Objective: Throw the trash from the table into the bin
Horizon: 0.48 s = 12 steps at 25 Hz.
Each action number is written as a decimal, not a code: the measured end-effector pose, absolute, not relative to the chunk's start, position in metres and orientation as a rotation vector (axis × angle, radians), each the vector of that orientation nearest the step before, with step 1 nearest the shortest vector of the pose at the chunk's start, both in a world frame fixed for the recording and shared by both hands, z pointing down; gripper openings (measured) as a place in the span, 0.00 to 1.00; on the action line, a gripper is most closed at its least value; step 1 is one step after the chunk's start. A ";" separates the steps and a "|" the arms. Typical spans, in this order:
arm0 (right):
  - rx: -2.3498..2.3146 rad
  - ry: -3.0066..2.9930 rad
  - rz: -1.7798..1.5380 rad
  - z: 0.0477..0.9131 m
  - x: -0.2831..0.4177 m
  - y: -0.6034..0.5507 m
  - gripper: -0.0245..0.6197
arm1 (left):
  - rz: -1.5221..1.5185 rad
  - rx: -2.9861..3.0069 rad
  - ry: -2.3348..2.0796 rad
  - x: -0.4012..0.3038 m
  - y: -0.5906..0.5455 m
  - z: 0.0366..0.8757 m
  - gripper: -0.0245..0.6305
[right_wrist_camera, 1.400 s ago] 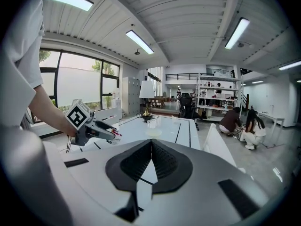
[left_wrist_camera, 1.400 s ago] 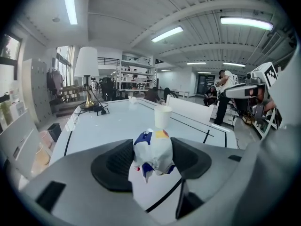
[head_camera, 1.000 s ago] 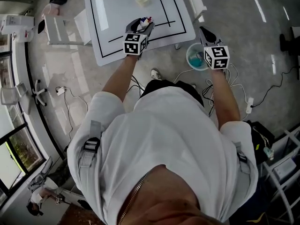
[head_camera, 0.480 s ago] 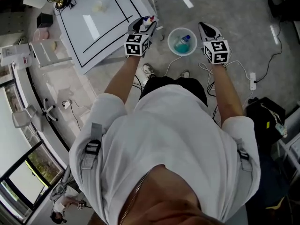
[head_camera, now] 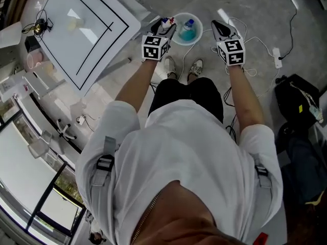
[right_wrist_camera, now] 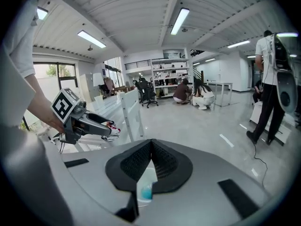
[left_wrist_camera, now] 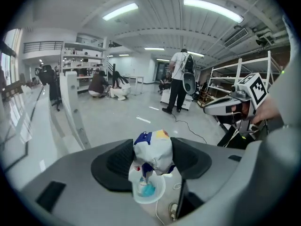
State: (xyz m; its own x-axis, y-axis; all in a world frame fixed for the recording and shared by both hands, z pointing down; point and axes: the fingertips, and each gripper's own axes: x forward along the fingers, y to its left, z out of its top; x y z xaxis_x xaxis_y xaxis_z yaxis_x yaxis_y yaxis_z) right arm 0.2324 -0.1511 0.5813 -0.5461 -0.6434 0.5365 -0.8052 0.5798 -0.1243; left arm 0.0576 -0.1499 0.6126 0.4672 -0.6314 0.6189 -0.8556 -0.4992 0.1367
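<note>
Between the left gripper's (head_camera: 164,25) jaws sits the crumpled wrapper (left_wrist_camera: 153,150), clamped, with the bin (head_camera: 196,39) just below and ahead. Released too soon, the light wrapper could miss the rim. The right gripper (right_wrist_camera: 150,147), alongside, is clenched shut and empty.

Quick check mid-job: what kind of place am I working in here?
Probably an open lab or workshop hall: shelving racks along the back, ceiling strip lights, and cables trailing across a polished floor.

Left gripper (head_camera: 164,26) holds crumpled trash (head_camera: 164,21) just beside the bin (head_camera: 200,32).
</note>
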 end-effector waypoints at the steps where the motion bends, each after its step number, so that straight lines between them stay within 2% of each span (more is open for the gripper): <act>1: 1.158 -2.363 0.514 0.595 0.235 -0.150 0.05 | 0.718 2.278 -1.220 0.063 -0.148 0.629 0.44; 12: 1.119 -2.296 0.654 0.757 0.252 -0.144 0.05 | 0.880 2.167 -1.119 0.085 -0.143 0.814 0.44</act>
State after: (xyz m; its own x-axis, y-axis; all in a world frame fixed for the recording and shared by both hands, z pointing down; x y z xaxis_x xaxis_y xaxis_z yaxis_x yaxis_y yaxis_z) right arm 0.2519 -0.1443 0.7568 -0.5374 -0.5730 0.6188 -0.8131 0.5468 -0.1998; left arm 0.0846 -0.1433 0.8143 0.4412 -0.4914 0.7509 -0.8456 -0.5079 0.1645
